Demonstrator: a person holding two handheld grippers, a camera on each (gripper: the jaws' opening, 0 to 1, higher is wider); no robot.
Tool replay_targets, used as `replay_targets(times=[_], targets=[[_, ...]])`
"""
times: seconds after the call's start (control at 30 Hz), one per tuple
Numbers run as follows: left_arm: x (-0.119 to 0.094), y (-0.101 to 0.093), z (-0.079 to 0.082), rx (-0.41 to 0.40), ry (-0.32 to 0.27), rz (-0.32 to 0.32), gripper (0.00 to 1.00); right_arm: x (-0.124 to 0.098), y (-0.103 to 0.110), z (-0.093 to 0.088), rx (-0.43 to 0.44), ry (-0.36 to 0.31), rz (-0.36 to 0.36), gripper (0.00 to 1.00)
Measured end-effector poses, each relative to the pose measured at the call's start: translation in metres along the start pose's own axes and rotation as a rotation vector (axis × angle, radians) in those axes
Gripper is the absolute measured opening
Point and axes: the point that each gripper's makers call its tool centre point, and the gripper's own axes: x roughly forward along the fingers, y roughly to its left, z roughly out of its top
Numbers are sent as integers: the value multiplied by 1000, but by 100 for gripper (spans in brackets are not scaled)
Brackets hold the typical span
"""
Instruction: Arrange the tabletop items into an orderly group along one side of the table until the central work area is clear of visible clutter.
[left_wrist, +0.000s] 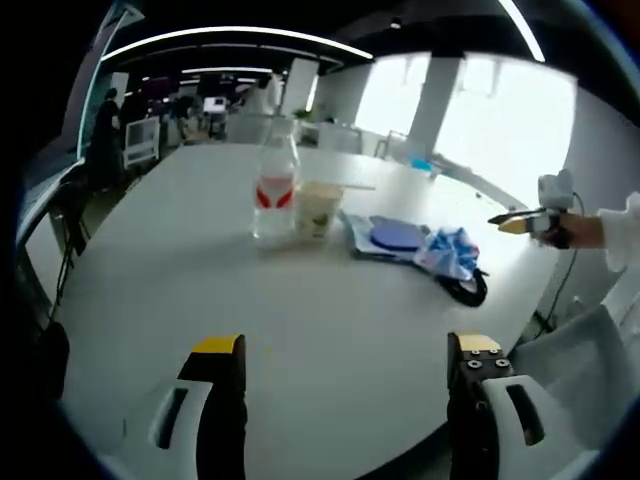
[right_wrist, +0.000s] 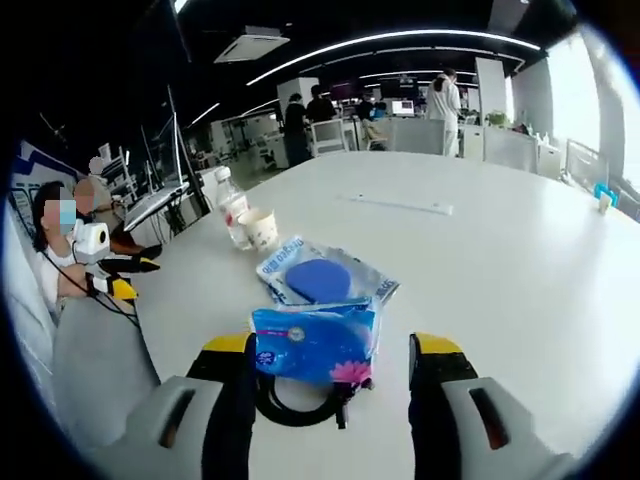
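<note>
Jaws of both the left gripper (left_wrist: 345, 390) and right gripper (right_wrist: 330, 385) were held wide, empty; the tissue pack (right_wrist: 315, 343) was judged best squared between the right jaws before closing.

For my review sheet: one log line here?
left tool open | right tool open, around tissue pack | bottle, cup grouped

Left gripper view looks across the table (left_wrist: 300, 330) from one edge, well back. Right gripper view faces along the same row, near the tissue pack (right_wrist: 315, 345). Both share bottle (left_wrist: 274, 195) and cup (left_wrist: 318, 210).
</note>
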Motion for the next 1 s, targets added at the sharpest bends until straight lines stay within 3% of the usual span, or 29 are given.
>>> replay_targets(times=[0.53,0.6,0.73,0.83,1.0], targets=[[1,2,-4,-30,2,-3,78,-7,-4,-11,52,-8,-23,59],[-2,1,-1,-56,-13,-11,79,-9,-5,-13,54,-2,-29,59],[-3,0,3,-24,-27,-25,79,-11,-10,-12,36,-12,-26,59],[-2,-1,5,-11,-9,-2,79,-10,-18,-13,40,-17,-10,58],[-8,-13,22,-4,-42,35,81,-4,-32,-11,29,17,41,57]])
